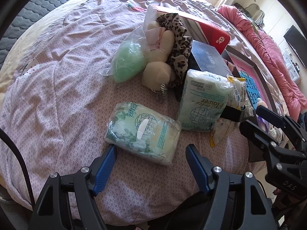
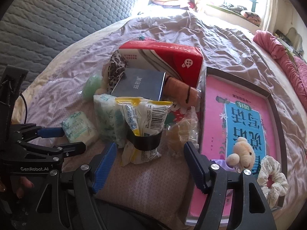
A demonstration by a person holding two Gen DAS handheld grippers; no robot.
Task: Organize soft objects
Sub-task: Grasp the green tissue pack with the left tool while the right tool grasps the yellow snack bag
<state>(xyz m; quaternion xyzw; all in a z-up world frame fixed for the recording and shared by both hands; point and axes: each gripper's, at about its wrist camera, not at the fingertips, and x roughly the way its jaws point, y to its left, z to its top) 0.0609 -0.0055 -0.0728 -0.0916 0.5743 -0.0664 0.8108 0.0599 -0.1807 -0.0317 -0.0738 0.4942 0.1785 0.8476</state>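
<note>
My left claw [image 1: 151, 153] hangs wide over the bed, its ribbed blue pads apart and empty, with the near corner of a flat tissue pack [image 1: 143, 133] between the tips. That pack is a soft, crinkly plastic pillow printed with green leaves, lying face up on the wrinkled lilac quilt [image 1: 63, 80], its long axis running from lower right to upper left in the left wrist view. Just beyond it a second tissue pack [image 1: 203, 99] stands on edge, leaning on a dark blue box [image 1: 208, 57]. My right claw [image 2: 150, 151] is also wide and holds nothing; it hovers before a glossy yellow-and-white snack bag [image 2: 145, 120] with a black band around it. To the right lies a shallow rectangular tray [image 2: 276, 105] holding a pink book [image 2: 214, 115], a fuzzy cream plush toy [image 2: 242, 153] and a ruffled floral scrunchie [image 2: 272, 180]. A clear bag [image 1: 130, 57] holds something pale green.
</note>
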